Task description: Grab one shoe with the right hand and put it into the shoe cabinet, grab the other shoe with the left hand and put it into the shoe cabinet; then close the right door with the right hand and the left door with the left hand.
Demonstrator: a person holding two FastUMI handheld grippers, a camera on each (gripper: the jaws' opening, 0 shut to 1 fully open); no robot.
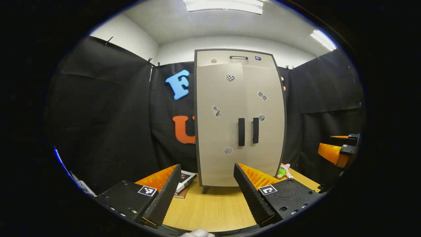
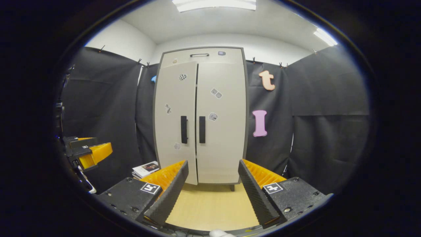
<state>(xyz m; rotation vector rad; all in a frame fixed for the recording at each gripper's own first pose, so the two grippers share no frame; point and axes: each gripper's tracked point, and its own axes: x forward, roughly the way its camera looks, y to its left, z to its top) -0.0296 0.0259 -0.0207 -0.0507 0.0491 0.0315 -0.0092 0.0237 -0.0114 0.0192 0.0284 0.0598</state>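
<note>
A tall beige shoe cabinet [image 1: 240,118] stands upright on a light wooden tabletop [image 1: 213,207], at twelve o'clock from both cameras. Both of its doors look closed or very nearly so in the left gripper view; in the right gripper view a dark gap runs between the left door [image 2: 176,121] and the right door [image 2: 220,121]. Two black vertical handles [image 1: 248,131] sit side by side at the centre seam.

The left hand-held gripper [image 1: 207,191] is spread wide, pinching nothing, its black and orange fingers framing the cabinet's base. The right hand-held gripper [image 2: 212,189] is likewise spread and empty.

A stack of books [image 1: 184,181] lies at the cabinet's nine o'clock, and a small pink and green soft toy [image 1: 284,171] at its three o'clock.
</note>
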